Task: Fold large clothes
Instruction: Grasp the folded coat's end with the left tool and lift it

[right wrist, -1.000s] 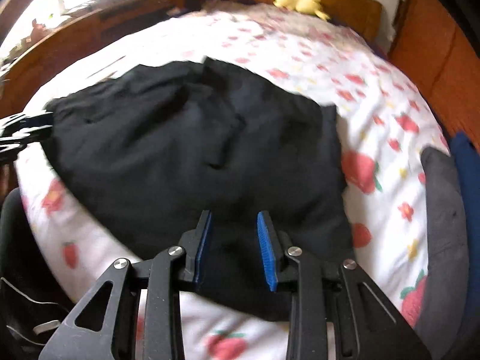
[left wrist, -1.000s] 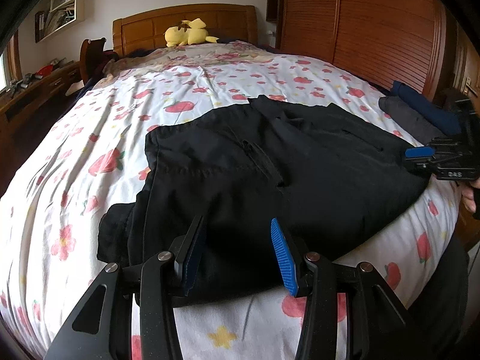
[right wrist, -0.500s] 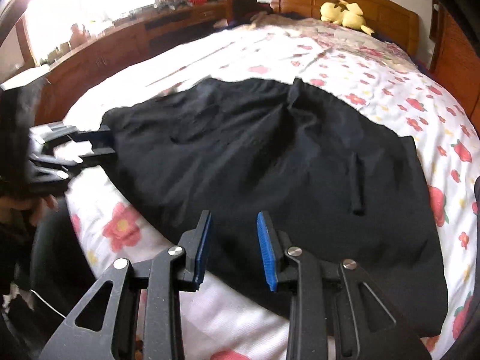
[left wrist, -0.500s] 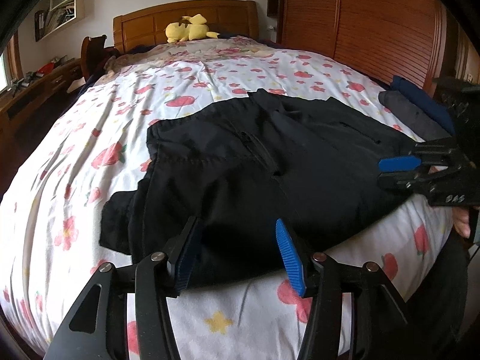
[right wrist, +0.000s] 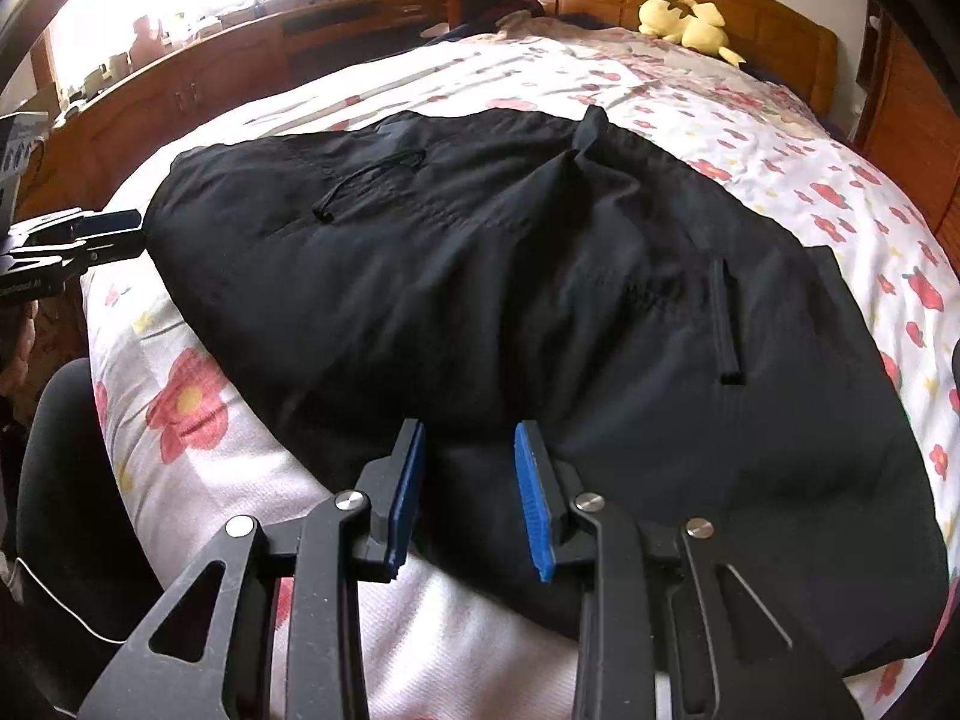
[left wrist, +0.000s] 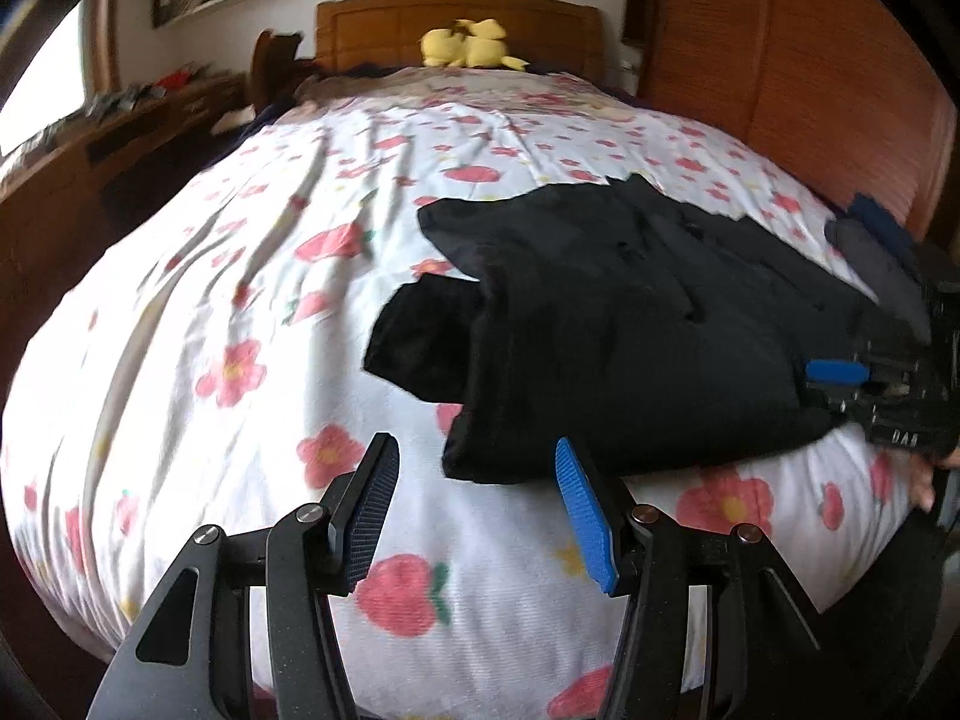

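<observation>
A large black garment [left wrist: 630, 324] [right wrist: 510, 276] lies spread across the near end of a bed with a floral sheet [left wrist: 240, 300]. My left gripper [left wrist: 474, 462] is open and hangs over the bare sheet just left of the garment's near left corner, with nothing between its blue pads. In the right wrist view this left gripper [right wrist: 90, 234] shows beside that same corner. My right gripper [right wrist: 469, 444] is open, low over the garment's near edge, its pads not pressing on the cloth. From the left wrist view the right gripper [left wrist: 852, 378] sits at the garment's right edge.
A yellow plush toy [left wrist: 468, 45] rests by the wooden headboard [right wrist: 750, 6]. Folded grey and dark blue clothes [left wrist: 870, 240] lie at the bed's right side by a wooden wardrobe [left wrist: 810, 78]. A dresser [right wrist: 180, 78] runs along the left. A person's dark-trousered leg [right wrist: 66, 468] stands by the bed.
The left gripper has slid left off the garment onto bare sheet, and its jaws have widened slightly. The right gripper has sunk closer to the garment's near edge.
</observation>
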Action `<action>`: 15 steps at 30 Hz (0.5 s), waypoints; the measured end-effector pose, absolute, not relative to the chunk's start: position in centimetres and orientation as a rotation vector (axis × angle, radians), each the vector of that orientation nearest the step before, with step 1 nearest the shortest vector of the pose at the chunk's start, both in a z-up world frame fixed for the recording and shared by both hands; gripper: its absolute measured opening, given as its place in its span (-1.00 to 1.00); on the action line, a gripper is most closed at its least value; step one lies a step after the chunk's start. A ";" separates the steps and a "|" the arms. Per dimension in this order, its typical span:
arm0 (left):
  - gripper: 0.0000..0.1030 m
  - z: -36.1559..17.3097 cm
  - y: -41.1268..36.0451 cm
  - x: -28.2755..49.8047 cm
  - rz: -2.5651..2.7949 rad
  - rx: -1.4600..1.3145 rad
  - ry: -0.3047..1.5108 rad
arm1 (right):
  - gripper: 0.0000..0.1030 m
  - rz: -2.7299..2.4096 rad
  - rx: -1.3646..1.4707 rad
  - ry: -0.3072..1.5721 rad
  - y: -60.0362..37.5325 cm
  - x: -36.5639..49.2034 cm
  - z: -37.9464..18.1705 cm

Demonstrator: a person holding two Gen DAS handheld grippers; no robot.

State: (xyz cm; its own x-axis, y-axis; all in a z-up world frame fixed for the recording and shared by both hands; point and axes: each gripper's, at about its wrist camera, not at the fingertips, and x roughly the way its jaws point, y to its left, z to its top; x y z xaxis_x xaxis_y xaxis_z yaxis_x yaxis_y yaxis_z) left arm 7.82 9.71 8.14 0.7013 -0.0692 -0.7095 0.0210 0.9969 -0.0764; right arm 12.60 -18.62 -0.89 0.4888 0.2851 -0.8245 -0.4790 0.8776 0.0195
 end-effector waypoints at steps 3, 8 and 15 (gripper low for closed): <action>0.09 8.6 9.7 7.8 -0.043 -0.081 0.772 | -0.39 0.473 -0.210 0.951 -18.8 12.3 -0.8; 0.09 8.4 9.2 8.9 -0.060 -0.066 0.769 | -0.39 0.471 -0.211 0.948 -18.7 12.4 -0.8; 0.09 6.3 9.6 10.2 -0.057 -0.083 0.829 | -0.39 0.471 -0.205 0.942 -18.8 12.3 -0.8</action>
State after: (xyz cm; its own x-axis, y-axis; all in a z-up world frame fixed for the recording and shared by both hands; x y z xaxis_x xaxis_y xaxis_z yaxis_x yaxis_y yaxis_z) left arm 10.25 9.63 6.27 0.6744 -0.0830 -0.7336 0.0184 0.9952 -0.0958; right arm 12.34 -18.80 -0.84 0.4969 0.2980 -0.8150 -0.4728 0.8805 0.0336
